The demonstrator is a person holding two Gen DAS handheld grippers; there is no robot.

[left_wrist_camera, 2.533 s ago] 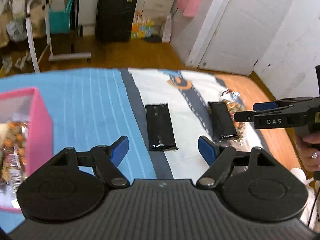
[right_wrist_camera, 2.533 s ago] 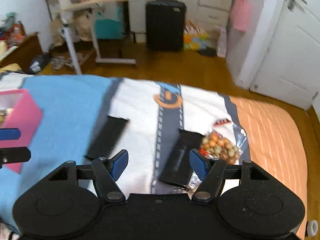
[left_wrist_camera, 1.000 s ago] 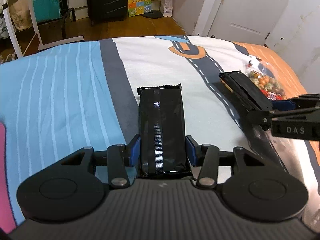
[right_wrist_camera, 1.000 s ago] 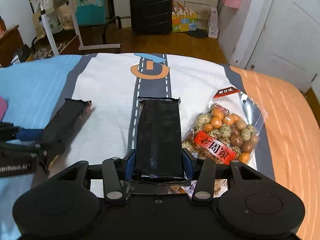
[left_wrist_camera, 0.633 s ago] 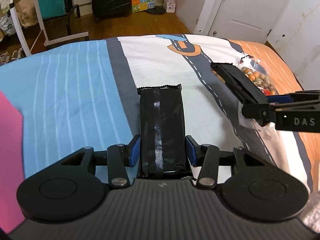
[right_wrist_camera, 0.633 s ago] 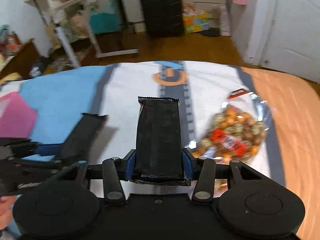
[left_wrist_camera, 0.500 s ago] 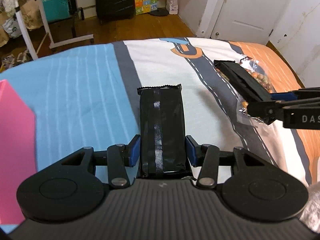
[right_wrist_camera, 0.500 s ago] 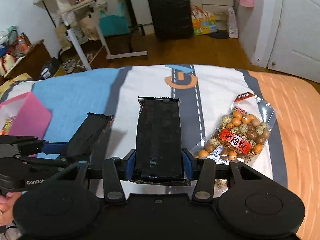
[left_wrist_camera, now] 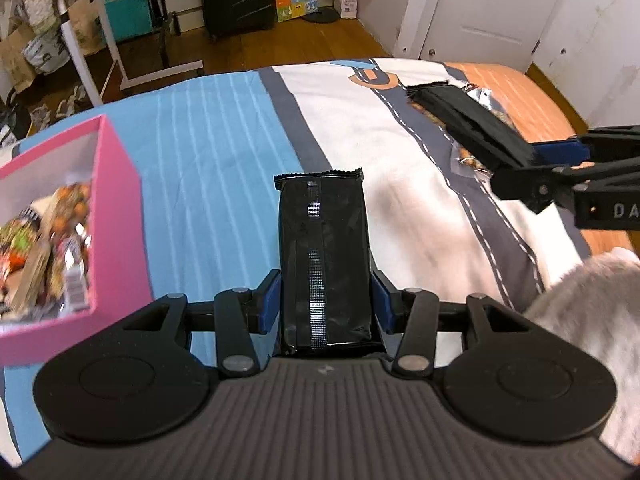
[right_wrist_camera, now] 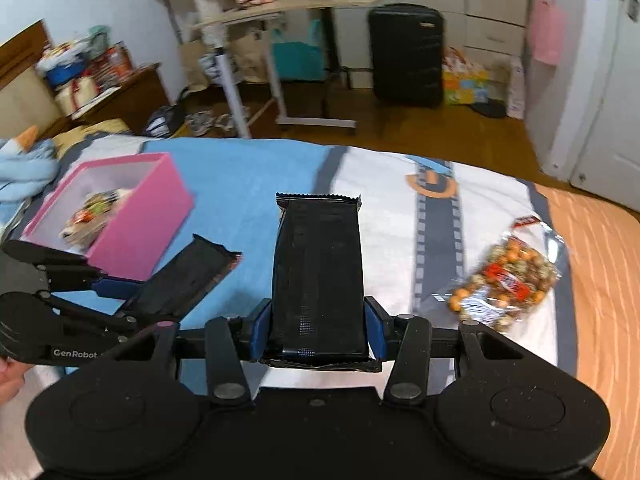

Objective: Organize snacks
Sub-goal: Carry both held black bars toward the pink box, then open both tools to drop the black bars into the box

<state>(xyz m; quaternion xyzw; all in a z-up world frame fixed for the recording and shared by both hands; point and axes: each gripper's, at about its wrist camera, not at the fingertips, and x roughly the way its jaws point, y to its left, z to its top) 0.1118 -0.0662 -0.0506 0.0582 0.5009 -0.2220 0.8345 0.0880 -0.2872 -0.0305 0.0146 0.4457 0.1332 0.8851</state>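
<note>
I have each gripper clamped on a black foil snack bar: left gripper (left_wrist_camera: 325,306) on one bar (left_wrist_camera: 323,256), right gripper (right_wrist_camera: 318,330) on the other (right_wrist_camera: 318,276), both above the bedspread (left_wrist_camera: 224,152). Slick, crinkly wrappers could slip before the rigid pink box (right_wrist_camera: 140,216); the glossy nut bag (right_wrist_camera: 506,280) lies apart.

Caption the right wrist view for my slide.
Right gripper holds a black snack pack above the bed, pink box ahead.

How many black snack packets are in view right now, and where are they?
2. One black packet is clamped in the left gripper; the other black packet is clamped in the right gripper. More could be hidden inside the pink box.
</note>
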